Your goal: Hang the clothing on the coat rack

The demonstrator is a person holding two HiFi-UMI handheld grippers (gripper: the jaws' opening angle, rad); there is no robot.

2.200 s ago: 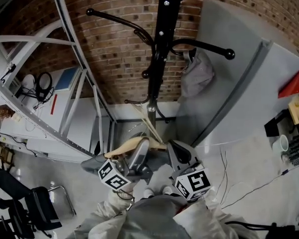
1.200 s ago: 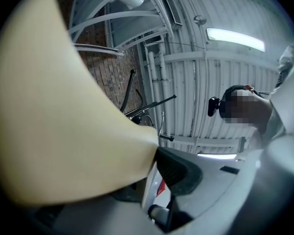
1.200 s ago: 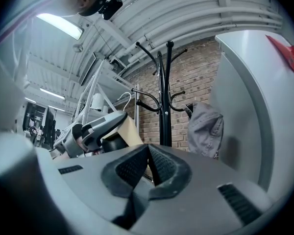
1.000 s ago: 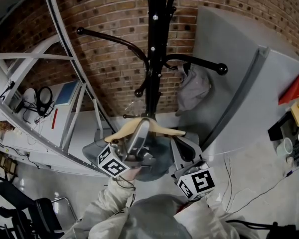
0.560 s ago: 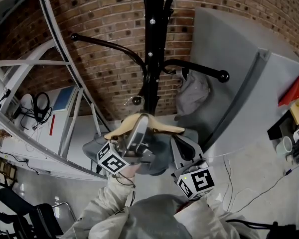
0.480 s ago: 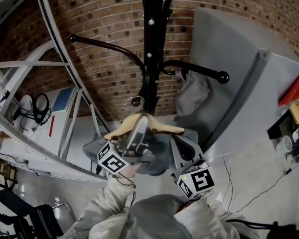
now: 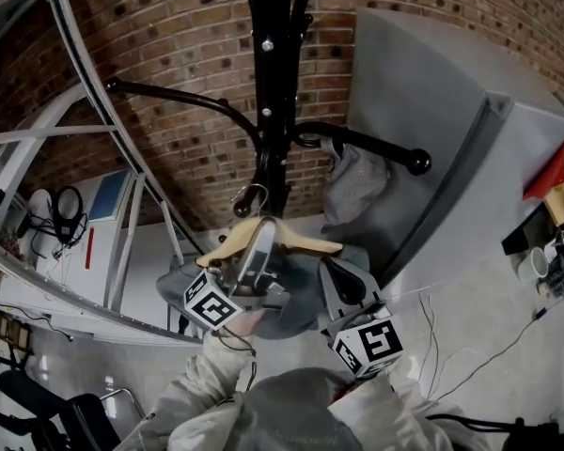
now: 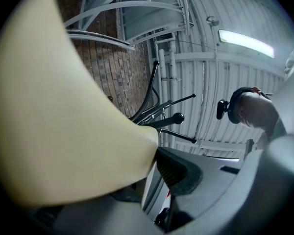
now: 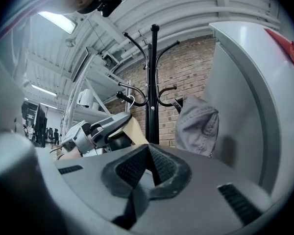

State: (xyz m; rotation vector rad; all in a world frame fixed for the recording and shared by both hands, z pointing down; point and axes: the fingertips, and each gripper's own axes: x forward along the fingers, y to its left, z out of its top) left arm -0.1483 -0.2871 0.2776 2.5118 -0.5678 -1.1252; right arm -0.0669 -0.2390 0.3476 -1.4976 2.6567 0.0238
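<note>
The black coat rack (image 7: 273,83) stands against the brick wall. My left gripper (image 7: 261,242) is shut on a pale wooden hanger (image 7: 301,240) with grey clothing (image 7: 296,294) draped below it. The hanger's metal hook (image 7: 249,195) is just left of the pole, under the rack's left arm (image 7: 169,97). In the left gripper view the hanger (image 8: 63,121) fills the left side, against the left gripper (image 8: 152,155). My right gripper (image 7: 336,282) sits beside the clothing; in its own view the right gripper (image 9: 148,168) has its pads together with nothing between them. The rack (image 9: 152,92) rises ahead of it.
Another grey garment (image 7: 355,181) hangs from the rack's right arm (image 7: 376,148), also the grey garment (image 9: 198,124). A white metal frame (image 7: 94,158) curves along the left. A grey panel (image 7: 432,92) stands at the right. Headphones (image 7: 66,205) lie on a shelf at left.
Both grippers have lifted the hanger and clothing up and toward the rack. The hook now sits beside the pole under the left arm.
</note>
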